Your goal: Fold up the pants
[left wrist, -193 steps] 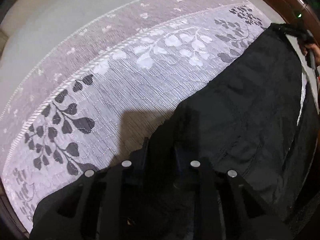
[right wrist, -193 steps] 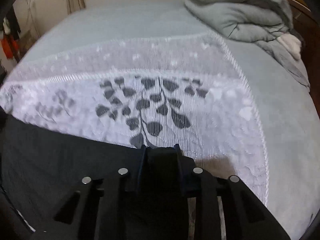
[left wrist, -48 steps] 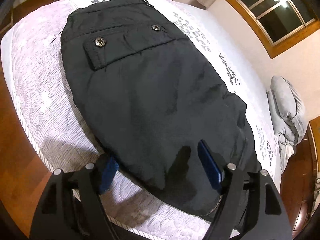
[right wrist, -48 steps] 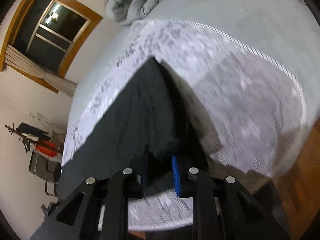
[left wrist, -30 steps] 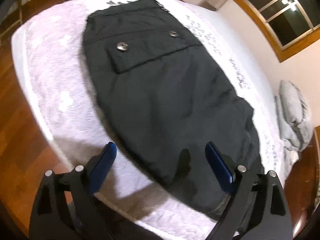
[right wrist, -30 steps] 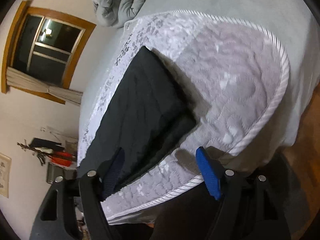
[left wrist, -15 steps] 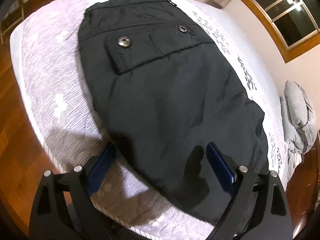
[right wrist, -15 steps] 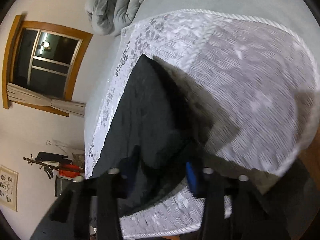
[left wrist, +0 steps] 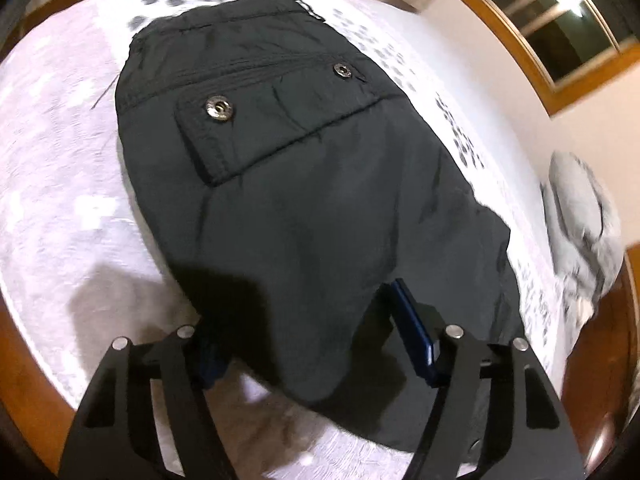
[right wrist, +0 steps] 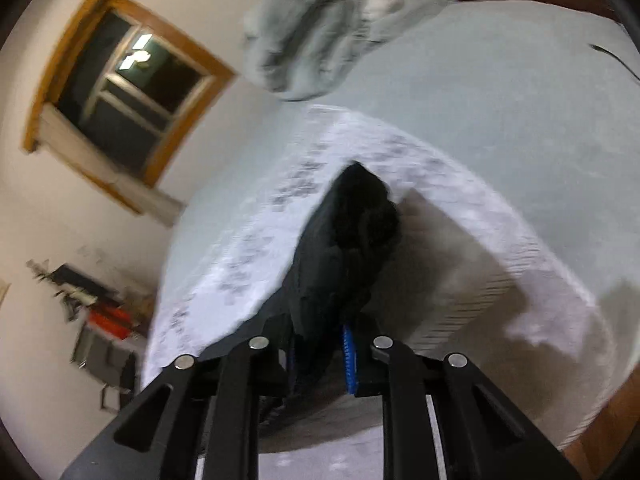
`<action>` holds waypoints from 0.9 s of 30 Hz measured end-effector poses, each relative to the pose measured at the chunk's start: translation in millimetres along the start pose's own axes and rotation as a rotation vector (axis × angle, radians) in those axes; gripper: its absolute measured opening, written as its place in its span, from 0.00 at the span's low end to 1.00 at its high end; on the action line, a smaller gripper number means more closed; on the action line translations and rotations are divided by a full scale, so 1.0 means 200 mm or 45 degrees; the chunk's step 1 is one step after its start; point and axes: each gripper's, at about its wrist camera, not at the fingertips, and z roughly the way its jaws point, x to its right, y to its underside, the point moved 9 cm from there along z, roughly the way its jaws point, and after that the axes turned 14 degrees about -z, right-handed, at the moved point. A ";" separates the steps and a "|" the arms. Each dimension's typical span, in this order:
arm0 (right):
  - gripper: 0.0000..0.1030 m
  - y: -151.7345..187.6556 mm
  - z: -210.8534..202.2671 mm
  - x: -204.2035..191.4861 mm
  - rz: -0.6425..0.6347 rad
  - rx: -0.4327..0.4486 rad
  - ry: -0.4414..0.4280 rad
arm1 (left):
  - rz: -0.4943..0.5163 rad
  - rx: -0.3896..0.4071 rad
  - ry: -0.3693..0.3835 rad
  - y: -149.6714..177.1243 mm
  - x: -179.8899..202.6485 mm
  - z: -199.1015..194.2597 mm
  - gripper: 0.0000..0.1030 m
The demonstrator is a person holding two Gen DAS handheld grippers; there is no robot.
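Note:
Black pants (left wrist: 304,184) lie folded on the white patterned bedspread (left wrist: 52,184), a snapped pocket flap (left wrist: 276,120) facing up. My left gripper (left wrist: 310,344) straddles their near edge. Its jaws are closing with the cloth between the blue pads (left wrist: 412,332), which do not visibly pinch it. In the right wrist view my right gripper (right wrist: 320,360) is shut on a bunched end of the pants (right wrist: 348,240), which rises off the bedspread (right wrist: 480,240) toward the fingers.
A crumpled grey duvet (left wrist: 584,216) (right wrist: 320,28) lies at the far end of the bed on a pale sheet (right wrist: 500,100). Wooden floor (left wrist: 24,360) borders the bed edge. A window (right wrist: 128,76) and clutter (right wrist: 100,312) stand by the wall.
My right gripper went from open around the pants' end to shut on it and has lifted it. My left gripper moved in over the near edge and its jaws narrowed.

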 end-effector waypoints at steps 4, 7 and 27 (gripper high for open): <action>0.21 0.20 0.13 0.20 0.076 -0.108 0.082 | 0.076 0.036 -0.018 0.02 0.01 0.01 0.76; 0.50 0.23 0.11 0.22 0.100 -0.047 0.087 | 0.149 0.019 -0.044 0.03 0.02 -0.01 0.82; 0.47 0.24 0.16 0.30 0.326 0.029 -0.005 | 0.120 0.051 -0.114 0.07 -0.11 -0.14 0.90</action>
